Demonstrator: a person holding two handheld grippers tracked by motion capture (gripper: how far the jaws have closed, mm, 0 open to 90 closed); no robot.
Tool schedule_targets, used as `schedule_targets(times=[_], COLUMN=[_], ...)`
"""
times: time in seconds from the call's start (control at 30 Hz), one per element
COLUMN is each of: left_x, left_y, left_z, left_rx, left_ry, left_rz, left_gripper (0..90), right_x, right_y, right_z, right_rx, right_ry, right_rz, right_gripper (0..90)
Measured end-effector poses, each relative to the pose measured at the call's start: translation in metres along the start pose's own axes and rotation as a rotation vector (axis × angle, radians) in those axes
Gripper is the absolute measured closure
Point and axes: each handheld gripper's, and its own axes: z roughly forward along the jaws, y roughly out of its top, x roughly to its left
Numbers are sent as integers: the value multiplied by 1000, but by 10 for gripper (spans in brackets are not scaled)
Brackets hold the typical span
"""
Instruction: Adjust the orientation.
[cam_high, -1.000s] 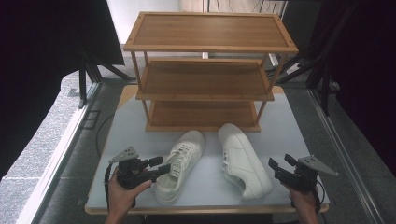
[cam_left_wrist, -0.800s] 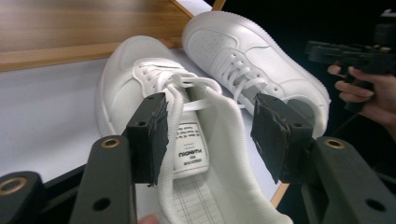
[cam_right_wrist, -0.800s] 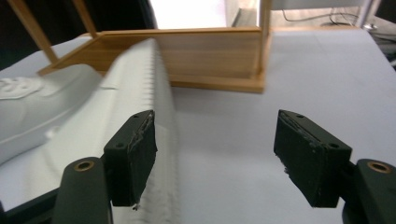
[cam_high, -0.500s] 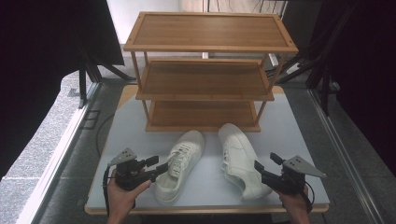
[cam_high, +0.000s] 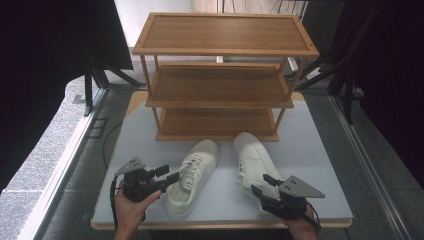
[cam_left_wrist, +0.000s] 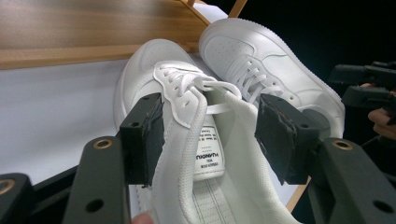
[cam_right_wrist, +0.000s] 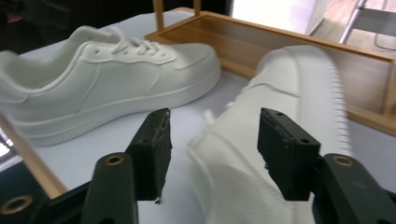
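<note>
Two white sneakers lie on the white table in front of a wooden shoe rack. My left gripper (cam_high: 169, 175) (cam_left_wrist: 210, 121) stands open at the left sneaker (cam_high: 192, 175) (cam_left_wrist: 154, 60). Its jaws straddle the collar and tongue and have just been opening a little. My right gripper (cam_high: 260, 184) (cam_right_wrist: 217, 135) is at the heel end of the right sneaker (cam_high: 252, 157) (cam_right_wrist: 289, 79). Those jaws have just been closing with the blurred heel between them. One pad (cam_right_wrist: 154, 149) still stands apart from the shoe.
The three-tier wooden shoe rack (cam_high: 220, 85) stands at the back of the table (cam_high: 310, 150), its shelves bare. Both sneakers' toes lie close to its lowest shelf. The table's front edge runs just under both hands. Dark stands flank the table.
My right gripper has moved left onto the right sneaker's heel and its jaws have narrowed. The left gripper has stayed at the left sneaker's collar.
</note>
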Motion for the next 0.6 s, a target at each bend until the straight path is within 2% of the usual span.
schedule_targets(times=[0.03, 0.1, 0.13, 0.17, 0.23, 0.27, 0.37, 0.4, 0.6], left_x=[0, 0, 0, 0, -1, -1, -1, -1, -1], left_y=[0, 0, 0, 0, 0, 0, -1, -1, -1], left_z=[0, 0, 0, 0, 0, 1, 1, 2, 1], left_rx=[0, -3, -3, -4, -4, -2, 0, 2, 0], left_ry=[0, 1, 1, 1, 1, 0, 0, 1, 1], left_rz=[0, -2, -2, -3, -3, -5, -6, -6, -7], left_gripper=[420, 419, 420, 420, 421, 421, 422, 422, 421], right_x=[0, 4, 4, 5, 6, 8, 9, 10, 14], right_y=[0, -2, -2, -3, -4, -5, -7, -9, -13], right_z=[0, 4, 4, 6, 8, 11, 13, 16, 23], right_rx=[0, 15, 15, 28, 38, 56, 67, 83, 130], right_ry=[0, 31, 31, 58, 67, 91, 91, 108, 136], right_rz=[0, 1, 1, -2, -6, -6, -9, -6, -26], right_gripper=[474, 577, 577, 643, 673, 722, 769, 819, 876])
